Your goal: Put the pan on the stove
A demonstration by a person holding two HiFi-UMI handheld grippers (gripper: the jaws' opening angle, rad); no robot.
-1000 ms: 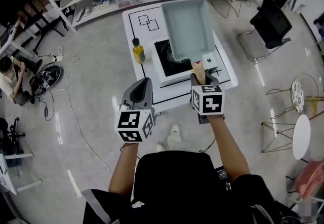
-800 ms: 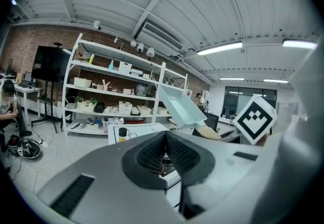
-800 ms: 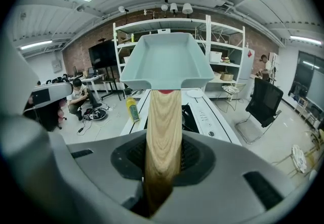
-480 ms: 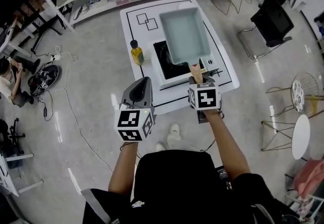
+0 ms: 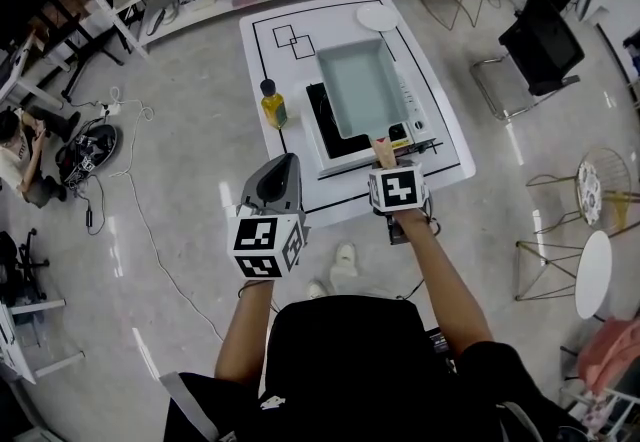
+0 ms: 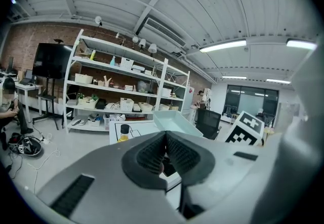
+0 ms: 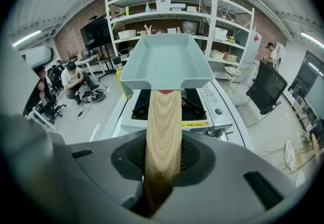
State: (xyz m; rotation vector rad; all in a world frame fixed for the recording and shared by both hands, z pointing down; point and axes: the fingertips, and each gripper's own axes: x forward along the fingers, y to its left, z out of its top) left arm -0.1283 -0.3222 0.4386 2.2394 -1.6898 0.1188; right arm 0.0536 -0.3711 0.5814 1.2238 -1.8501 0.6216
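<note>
Right gripper view: the pan [image 7: 166, 63] is a pale blue-grey rectangle with sloped walls and a light wooden handle [image 7: 163, 126]. The right gripper [image 7: 162, 154] has its jaws clamped on that handle, with the pan at its 12 o'clock, over the stove [image 7: 197, 106]. The left gripper [image 6: 165, 154] has its jaws pressed together on nothing.

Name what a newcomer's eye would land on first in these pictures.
The pale blue rectangular pan, gripped by its wooden handle in the right gripper, over the black stove on the white table. Then the yellow bottle at the stove's left.
</note>
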